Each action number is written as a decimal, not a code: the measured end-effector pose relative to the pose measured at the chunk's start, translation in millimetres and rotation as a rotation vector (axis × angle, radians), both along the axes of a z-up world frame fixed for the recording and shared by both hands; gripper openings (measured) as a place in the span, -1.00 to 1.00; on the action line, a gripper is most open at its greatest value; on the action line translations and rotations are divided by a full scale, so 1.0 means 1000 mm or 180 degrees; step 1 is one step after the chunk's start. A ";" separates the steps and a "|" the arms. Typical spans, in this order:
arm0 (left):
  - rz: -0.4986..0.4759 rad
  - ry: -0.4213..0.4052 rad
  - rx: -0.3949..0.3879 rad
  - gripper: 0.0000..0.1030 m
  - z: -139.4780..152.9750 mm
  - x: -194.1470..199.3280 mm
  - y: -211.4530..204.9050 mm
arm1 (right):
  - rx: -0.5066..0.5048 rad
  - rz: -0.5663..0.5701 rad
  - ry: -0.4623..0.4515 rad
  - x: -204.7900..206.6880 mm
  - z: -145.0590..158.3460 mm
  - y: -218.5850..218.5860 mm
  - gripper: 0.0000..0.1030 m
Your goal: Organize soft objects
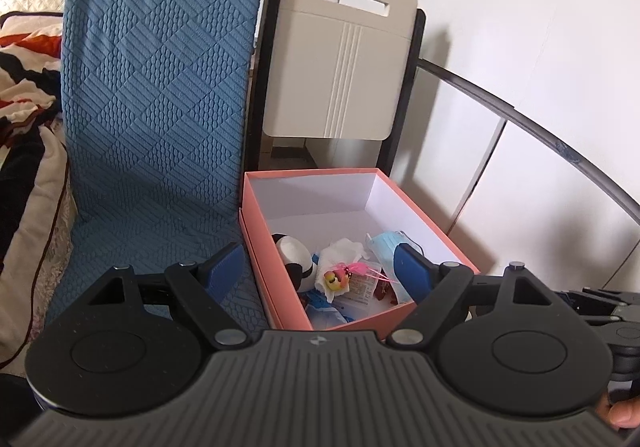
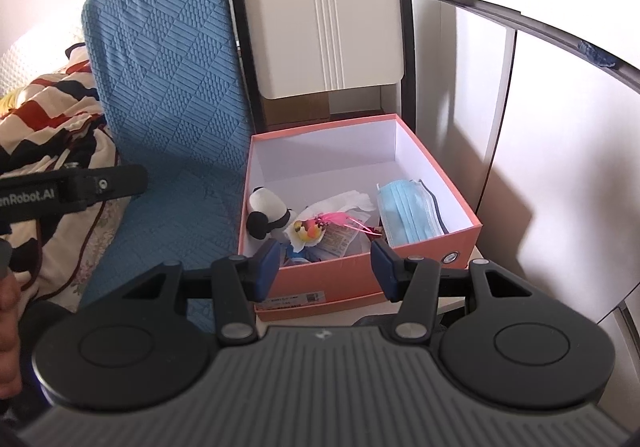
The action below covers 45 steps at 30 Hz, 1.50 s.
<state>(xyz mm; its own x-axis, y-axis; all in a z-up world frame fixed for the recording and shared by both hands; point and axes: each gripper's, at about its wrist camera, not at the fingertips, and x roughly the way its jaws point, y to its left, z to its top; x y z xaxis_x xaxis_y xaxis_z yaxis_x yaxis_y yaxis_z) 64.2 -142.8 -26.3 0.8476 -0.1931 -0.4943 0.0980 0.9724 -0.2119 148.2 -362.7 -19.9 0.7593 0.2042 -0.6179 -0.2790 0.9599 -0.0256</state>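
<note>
A pink box (image 1: 264, 259) (image 2: 344, 275) with a white inside stands open beside a blue textured cushion (image 1: 160, 95) (image 2: 168, 87). Inside lie a panda plush (image 1: 294, 251) (image 2: 266, 213), a white tissue (image 1: 344, 247) (image 2: 344, 201), a small toy with pink feathers (image 1: 340, 277) (image 2: 316, 227), a blue face mask (image 1: 386, 245) (image 2: 408, 213) and some printed packets. My left gripper (image 1: 318, 271) hangs open above the box's near end, nothing between its fingers. My right gripper (image 2: 326, 267) stands open in front of the box's near wall, holding nothing.
A beige folding chair (image 1: 340, 63) (image 2: 320, 19) leans against the white wall behind the box. A patterned blanket (image 1: 24, 95) (image 2: 44, 115) lies on the bed at left. A curved dark rail (image 1: 540, 139) (image 2: 520, 15) runs along the right. The left gripper's body (image 2: 72, 187) shows at the right wrist view's left edge.
</note>
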 end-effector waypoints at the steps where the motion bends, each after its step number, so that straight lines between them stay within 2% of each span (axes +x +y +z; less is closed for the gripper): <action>1: 0.0000 -0.0002 -0.0003 0.66 0.001 -0.002 0.000 | -0.0019 0.0010 -0.0003 -0.001 0.001 0.001 0.03; 21: 0.0029 -0.0056 -0.0025 0.66 0.007 -0.016 0.005 | -0.0056 -0.0043 0.0010 -0.008 0.002 0.000 0.03; 24: -0.0008 -0.0068 -0.0009 0.82 0.008 -0.015 0.003 | -0.0081 -0.0067 0.0004 -0.006 0.001 -0.001 0.03; 25: -0.0019 -0.0074 -0.0002 0.85 0.008 -0.015 0.003 | -0.0084 -0.0081 0.0019 -0.005 0.000 -0.001 0.10; 26: -0.0028 -0.0083 -0.0006 0.90 0.008 -0.015 0.003 | -0.0086 -0.0089 0.0042 -0.003 0.000 -0.001 0.40; 28: -0.0034 -0.0086 -0.0019 0.93 0.008 -0.015 0.003 | -0.0071 -0.0101 0.0036 -0.003 -0.002 -0.003 0.78; 29: -0.0034 -0.0081 -0.0018 0.96 0.008 -0.015 0.003 | -0.0071 -0.0102 0.0023 -0.004 -0.002 -0.004 0.87; 37: -0.0003 -0.0020 0.0082 1.00 0.005 -0.013 0.002 | -0.0049 -0.0181 0.0002 -0.002 -0.002 -0.010 0.88; 40: -0.0012 0.0010 0.0095 1.00 0.004 -0.013 0.002 | -0.0048 -0.0223 0.0012 0.000 -0.001 -0.009 1.00; 45: 0.0035 0.0080 0.0055 1.00 0.001 -0.010 0.004 | -0.0066 -0.0244 -0.0017 0.000 -0.001 -0.010 1.00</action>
